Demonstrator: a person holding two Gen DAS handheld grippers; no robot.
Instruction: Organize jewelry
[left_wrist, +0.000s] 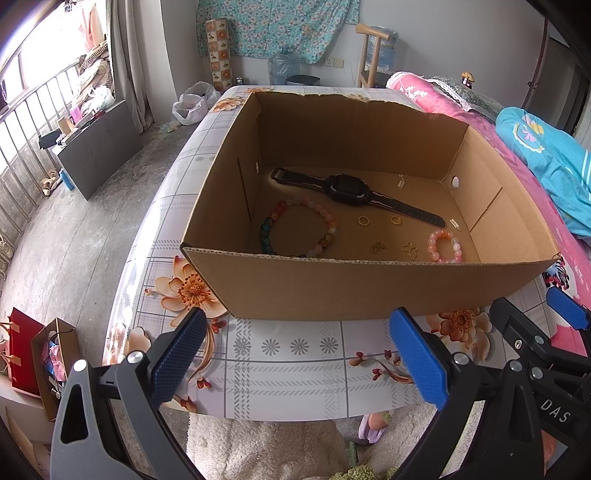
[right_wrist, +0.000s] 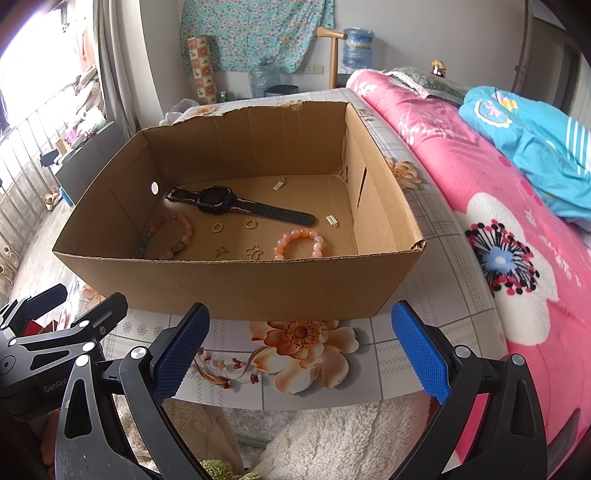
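Both grippers, the left gripper (left_wrist: 295, 354) and the right gripper (right_wrist: 301, 350), hang side by side over the near edge of the flowered table (left_wrist: 288, 365), fingers spread wide and empty. Just beyond them sits a cardboard box (left_wrist: 369, 284) holding a black watch (left_wrist: 347, 190), two bead bracelets (left_wrist: 445, 245) and small gold rings (left_wrist: 363, 220).

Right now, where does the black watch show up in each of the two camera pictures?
Left wrist view: the watch lies slantwise on the box floor, just above picture centre, behind the bead bracelets.
Right wrist view: the watch lies left of centre, toward the box's back left corner.
Shared landmark: the small pink bracelet, nearer the cameras than the watch's strap end in both.
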